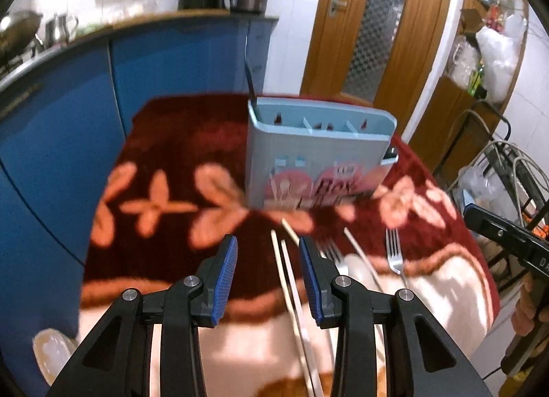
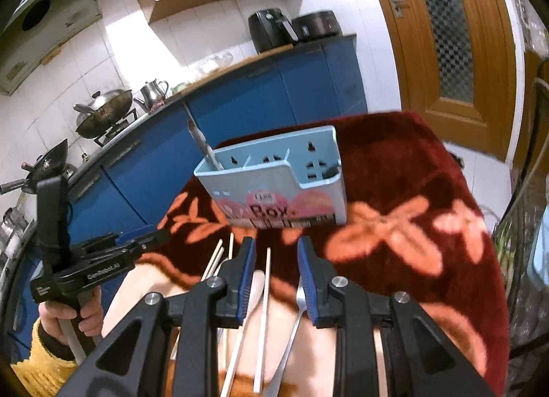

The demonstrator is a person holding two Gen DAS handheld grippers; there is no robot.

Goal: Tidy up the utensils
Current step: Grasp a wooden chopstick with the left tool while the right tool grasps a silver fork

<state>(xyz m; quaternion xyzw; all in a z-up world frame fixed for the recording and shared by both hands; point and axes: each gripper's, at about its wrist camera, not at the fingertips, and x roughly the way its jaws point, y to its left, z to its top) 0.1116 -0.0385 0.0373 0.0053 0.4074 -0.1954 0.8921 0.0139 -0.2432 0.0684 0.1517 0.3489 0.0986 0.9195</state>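
Observation:
A light blue utensil holder [image 1: 315,160] [image 2: 278,188] with divided slots stands on a red floral cloth [image 1: 178,164] [image 2: 429,191]. One dark-handled utensil [image 1: 248,74] [image 2: 202,146] stands in its left slot. Several chopsticks [image 1: 291,287] [image 2: 264,311], two forks [image 1: 394,253] and a pale spoon [image 2: 254,294] lie on the cloth in front. My left gripper [image 1: 267,256] is open and empty above the chopsticks. My right gripper [image 2: 276,256] is open and empty above a chopstick and the spoon. The left gripper also shows in the right wrist view [image 2: 151,239].
Blue kitchen cabinets [image 1: 61,129] [image 2: 274,95] run behind and left of the table. A wooden door [image 1: 374,20] [image 2: 453,30] is at the back right. A wire rack with bags [image 1: 497,170] stands right of the table. The cloth's edge drops off on the left.

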